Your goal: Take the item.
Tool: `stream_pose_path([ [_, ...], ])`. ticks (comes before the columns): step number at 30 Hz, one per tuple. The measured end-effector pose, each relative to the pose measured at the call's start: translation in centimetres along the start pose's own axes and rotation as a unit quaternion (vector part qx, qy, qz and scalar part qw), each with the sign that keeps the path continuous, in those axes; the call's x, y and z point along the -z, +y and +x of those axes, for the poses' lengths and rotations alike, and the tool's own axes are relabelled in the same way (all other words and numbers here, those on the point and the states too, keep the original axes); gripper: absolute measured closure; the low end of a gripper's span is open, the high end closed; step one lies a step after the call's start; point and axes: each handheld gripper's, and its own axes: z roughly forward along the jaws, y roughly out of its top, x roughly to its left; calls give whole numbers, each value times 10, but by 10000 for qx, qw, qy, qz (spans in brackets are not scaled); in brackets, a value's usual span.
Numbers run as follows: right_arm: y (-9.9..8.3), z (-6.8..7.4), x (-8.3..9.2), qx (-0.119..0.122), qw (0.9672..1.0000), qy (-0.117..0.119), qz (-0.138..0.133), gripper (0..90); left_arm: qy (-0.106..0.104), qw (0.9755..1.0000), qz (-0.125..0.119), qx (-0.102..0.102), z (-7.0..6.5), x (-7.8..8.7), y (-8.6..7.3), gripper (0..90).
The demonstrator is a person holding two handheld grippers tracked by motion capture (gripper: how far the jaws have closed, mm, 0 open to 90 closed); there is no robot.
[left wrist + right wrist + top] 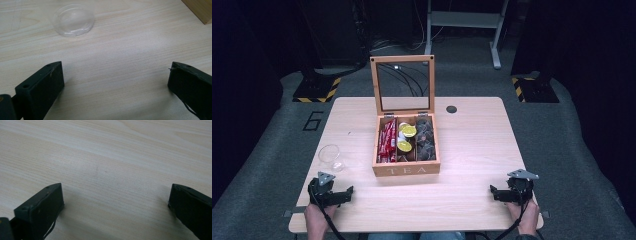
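Observation:
A wooden tea box (406, 169) marked TEA stands in the middle of the table with its glass lid (402, 84) raised upright. Its compartments hold red sachets (387, 141), yellow-topped capsules (406, 138) and dark pods (425, 140). A clear glass cup (330, 157) (74, 20) lies on the table left of the box. My left gripper (337, 195) (116, 75) rests open near the front left edge, just in front of the cup, with bare wood between its jaws. My right gripper (504, 192) (116, 195) sits open at the front right, nothing between its jaws.
The light wooden table (472, 145) has a round black cable hole (451, 109) at the back right. A corner of the tea box (200, 10) shows at the top right of the left gripper view. Dark stands with striped bases (317, 90) flank the table on a grey floor.

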Motion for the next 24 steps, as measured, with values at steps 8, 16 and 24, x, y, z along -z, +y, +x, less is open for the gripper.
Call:
stream_pose_path([
  [8,2,-3,-3,16,10000,32,-34,0,52,10000,-17,-24,-2,1,-1,4],
  [16,1,-4,-1,0,10000,-53,-49,0,-2,9999,-55,-89,-3,1,-1,3],
  [24,1,-5,-2,-3,10000,-53,-54,5,-237,9991,-13,-338,-12,6,-3,22],
])
